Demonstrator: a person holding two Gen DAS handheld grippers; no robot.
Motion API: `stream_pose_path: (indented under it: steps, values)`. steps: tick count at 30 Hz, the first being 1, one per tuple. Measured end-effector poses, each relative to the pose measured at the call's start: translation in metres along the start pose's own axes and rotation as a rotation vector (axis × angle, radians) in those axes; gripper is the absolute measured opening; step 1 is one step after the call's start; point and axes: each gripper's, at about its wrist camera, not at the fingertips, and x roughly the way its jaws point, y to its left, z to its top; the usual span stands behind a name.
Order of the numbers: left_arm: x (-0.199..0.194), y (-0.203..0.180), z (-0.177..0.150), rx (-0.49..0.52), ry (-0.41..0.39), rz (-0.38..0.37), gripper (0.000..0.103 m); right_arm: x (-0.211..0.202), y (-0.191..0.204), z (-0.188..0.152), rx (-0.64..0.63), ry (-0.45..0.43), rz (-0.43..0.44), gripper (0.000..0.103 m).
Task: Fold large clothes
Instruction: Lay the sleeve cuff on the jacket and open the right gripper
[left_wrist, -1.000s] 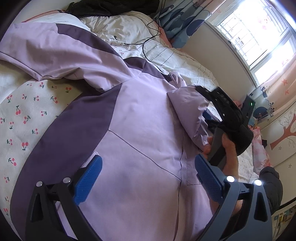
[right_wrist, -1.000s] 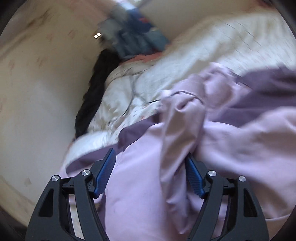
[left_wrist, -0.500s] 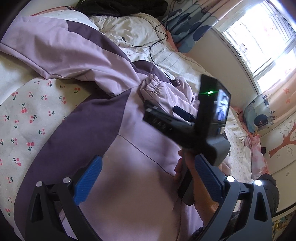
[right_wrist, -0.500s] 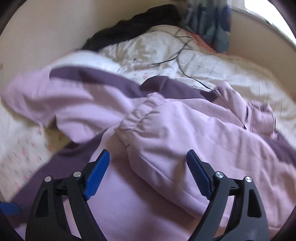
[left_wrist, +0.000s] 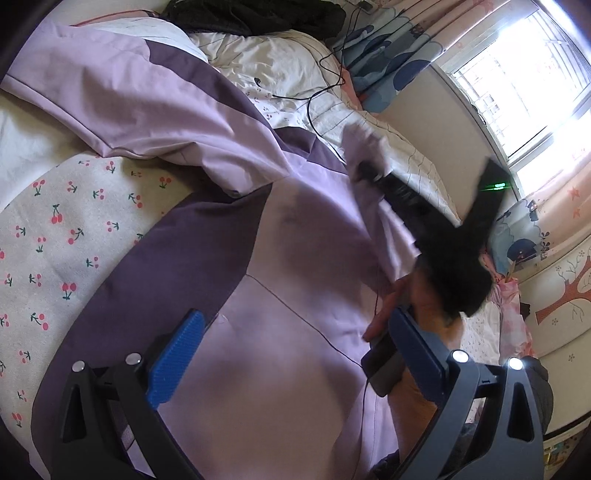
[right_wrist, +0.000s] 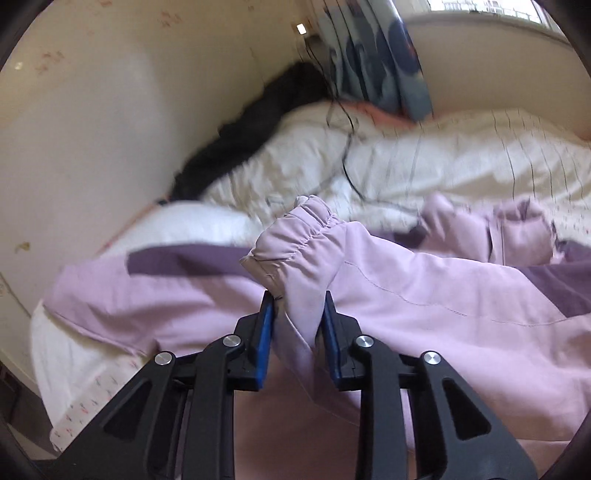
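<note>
Right gripper (right_wrist: 298, 314): jaws just closed, 2 blue pads clamped on elastic sleeve cuff (right_wrist: 295, 236) of lilac-and-purple jacket (left_wrist: 303, 236), cuff bunched just ahead of fingertips. Left gripper (left_wrist: 291, 343): jaws wide apart, nothing between, hovering over jacket body spread below on cherry-print bedsheet (left_wrist: 44, 236).

Bed (left_wrist: 44, 229) – cherry-print sheet; on it lilac jacket (left_wrist: 295, 332), white quilt (right_wrist: 424, 166).

the jacket (right_wrist: 424, 295) looks like smooth matt cloth, the bedsheet (left_wrist: 55, 236) perhaps soft printed cotton.
</note>
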Motion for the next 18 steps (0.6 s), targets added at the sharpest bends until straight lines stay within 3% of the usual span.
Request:
stream_pose_path:
  steps: [4, 9, 11, 14, 15, 18]
  values:
    - [0.001, -0.003, -0.002, 0.01, 0.005, -0.001, 0.096, 0.006, 0.025, 0.001, -0.06, 0.002, 0.023, 0.024]
    - [-0.001, -0.007, -0.004, 0.025, 0.003, -0.004, 0.096, 0.054, 0.031, -0.027, -0.093, 0.144, -0.017, 0.025]
    - [-0.001, -0.006, -0.003, 0.018, 0.003, -0.006, 0.096, 0.079, 0.024, -0.044, -0.082, 0.25, -0.019, 0.038]
    - [-0.002, -0.005, -0.002, 0.011, 0.003, -0.007, 0.096, 0.084, 0.025, -0.046, -0.094, 0.282, -0.023, 0.051]
    - [-0.002, -0.005, -0.002, 0.013, 0.002, -0.007, 0.096, 0.081, 0.029, -0.042, -0.111, 0.299, -0.015, 0.062]
    - [-0.005, -0.008, -0.003, 0.031, -0.012, 0.004, 0.096, 0.059, 0.042, -0.035, -0.167, 0.289, 0.013, 0.065]
